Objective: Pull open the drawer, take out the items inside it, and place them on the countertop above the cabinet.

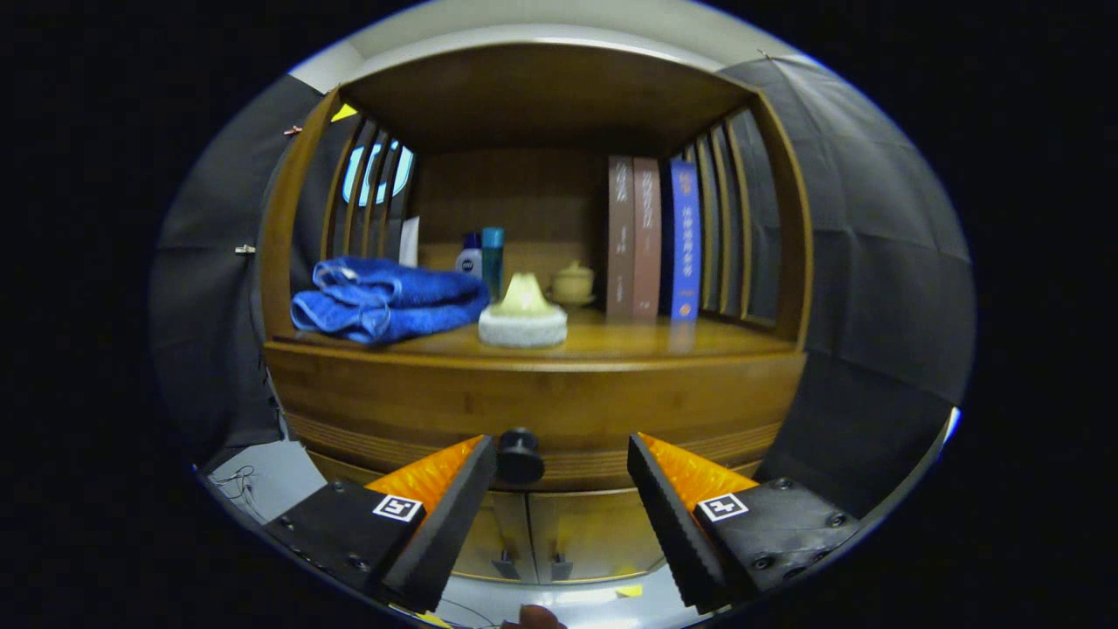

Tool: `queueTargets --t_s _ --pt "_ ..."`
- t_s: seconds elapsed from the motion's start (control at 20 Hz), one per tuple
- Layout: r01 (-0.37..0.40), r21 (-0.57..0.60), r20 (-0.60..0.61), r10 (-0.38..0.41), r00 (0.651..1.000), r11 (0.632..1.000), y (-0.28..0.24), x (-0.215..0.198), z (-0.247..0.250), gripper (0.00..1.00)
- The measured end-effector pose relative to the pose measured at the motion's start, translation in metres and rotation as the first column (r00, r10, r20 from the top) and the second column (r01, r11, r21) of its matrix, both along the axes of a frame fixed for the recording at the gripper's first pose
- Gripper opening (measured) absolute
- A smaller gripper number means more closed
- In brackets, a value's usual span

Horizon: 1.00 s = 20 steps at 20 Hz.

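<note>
Wooden, honey-brown and glossy, the open-fronted cabinet [541, 402] stands ahead of the gripper [563, 476], its countertop [611, 341] at mid height under a slatted-sided hutch. Leftmost on that countertop lies a folded blue terry towel [384, 301], one end drooping toward the front lip. Behind it a white card or packet [410, 241] leans against the slats, mostly hidden by the towel. Next come a small white bottle with a dark cap [469, 258] and a taller teal bottle [493, 260]; their lower halves are hidden, and their labels are too small to make out. In front of them sits a round white-and-pale-yellow sponge-like puck with a peaked top [522, 316]; what it is exactly I cannot tell. Beyond it a cream lidded cup on a saucer [574, 283] is partly screened. Further right stand two brown books [634, 236] and a blue book [685, 240], upright, spines outward.

Below the countertop runs the closed drawer front [559, 411], flush with the cabinet, so whatever lies inside is hidden. Its dark round knob [520, 454] sits just beside the inner tip of the left finger [437, 515], off-centre in the gap. The fingers are spread wide apart, gripping nothing; the right finger [677, 524] stands well clear of the knob. Two lower cabinet doors [568, 533] show between the fingers, their bottoms cut off.
</note>
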<state>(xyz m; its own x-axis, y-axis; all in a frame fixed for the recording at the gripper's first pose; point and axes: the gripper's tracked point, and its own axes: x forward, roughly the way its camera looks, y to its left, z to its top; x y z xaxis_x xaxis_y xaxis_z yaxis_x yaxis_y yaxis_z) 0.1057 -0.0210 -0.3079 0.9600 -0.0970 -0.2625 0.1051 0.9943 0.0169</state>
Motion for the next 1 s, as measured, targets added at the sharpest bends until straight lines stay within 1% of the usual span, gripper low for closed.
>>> queueTargets --t_s 0.05,0.1,0.2,0.35,0.45,0.55,0.8,1.0 --pt "0.012 -0.003 0.029 -0.012 1.0 1.0 -0.005 -0.003 0.025 0.99" --pt "0.008 -0.005 0.055 -0.008 0.998 1.0 -0.005 -0.005 0.045 0.98" --pt "-0.015 -0.027 0.07 0.017 0.997 1.0 -0.007 -0.012 0.085 0.98" --pt "-0.038 -0.023 0.123 0.04 0.992 0.999 -0.009 -0.016 0.146 0.98" --pt "-0.035 -0.027 0.141 0.038 0.989 0.999 -0.014 -0.025 0.182 0.98" --pt "-0.038 -0.031 0.149 0.042 0.988 0.999 -0.016 -0.036 0.208 0.98" --pt "-0.01 -0.035 0.106 0.013 0.994 0.999 -0.029 -0.059 0.228 0.98" --pt "0.013 -0.044 0.102 -0.009 0.995 0.999 -0.039 -0.064 0.226 0.98"
